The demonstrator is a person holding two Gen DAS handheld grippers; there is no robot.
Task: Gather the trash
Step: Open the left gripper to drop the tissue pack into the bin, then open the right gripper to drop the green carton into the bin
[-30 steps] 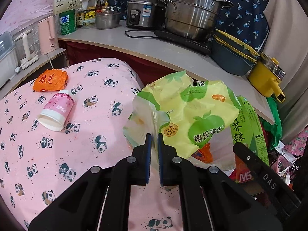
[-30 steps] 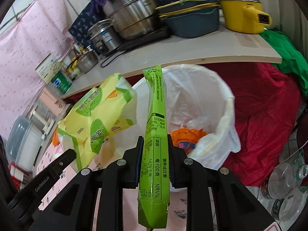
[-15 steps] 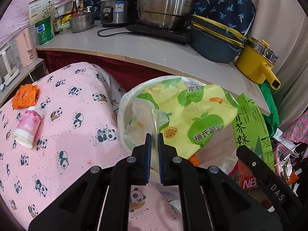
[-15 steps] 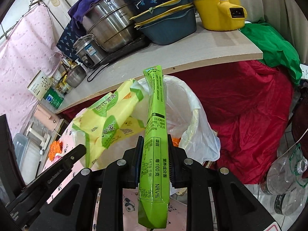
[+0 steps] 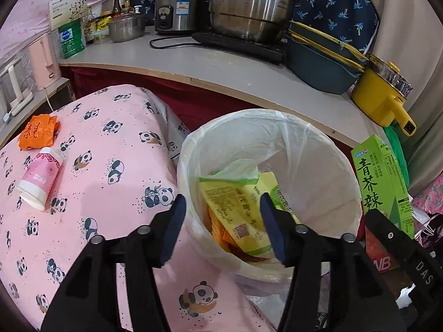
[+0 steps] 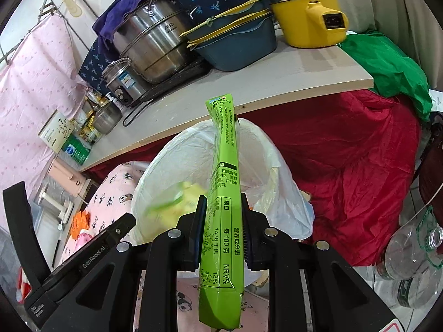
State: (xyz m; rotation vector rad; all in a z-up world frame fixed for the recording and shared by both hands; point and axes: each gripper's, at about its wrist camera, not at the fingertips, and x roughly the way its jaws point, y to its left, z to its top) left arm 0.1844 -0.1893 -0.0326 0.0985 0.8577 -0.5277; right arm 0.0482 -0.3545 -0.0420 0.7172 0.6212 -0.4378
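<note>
A bin lined with a white bag (image 5: 277,116) stands beside a table under pink panda cloth (image 5: 110,199). A yellow-green snack bag (image 5: 238,207) lies inside the bin on orange wrappers. My left gripper (image 5: 223,202) hangs over the bin's near rim, its jaws opening with nothing between them. My right gripper (image 6: 223,202) is shut on an upright green packet (image 6: 224,166), held just right of the bin (image 6: 180,152); the same green packet (image 5: 379,182) shows in the left wrist view. An orange wrapper (image 5: 38,134) and a pink bottle (image 5: 38,178) lie on the cloth.
Behind the bin runs a counter (image 5: 221,66) with steel pots (image 5: 249,2), a blue basin (image 5: 318,66) and a yellow pot (image 5: 382,96). Red cloth (image 6: 346,166) hangs under it. Clear plastic bottles (image 6: 409,251) lie on the floor at the right.
My left gripper has opened and the yellow-green bag has dropped from it into the bin. Both grippers came closer to the bin; the right one keeps its hold on the green packet.
</note>
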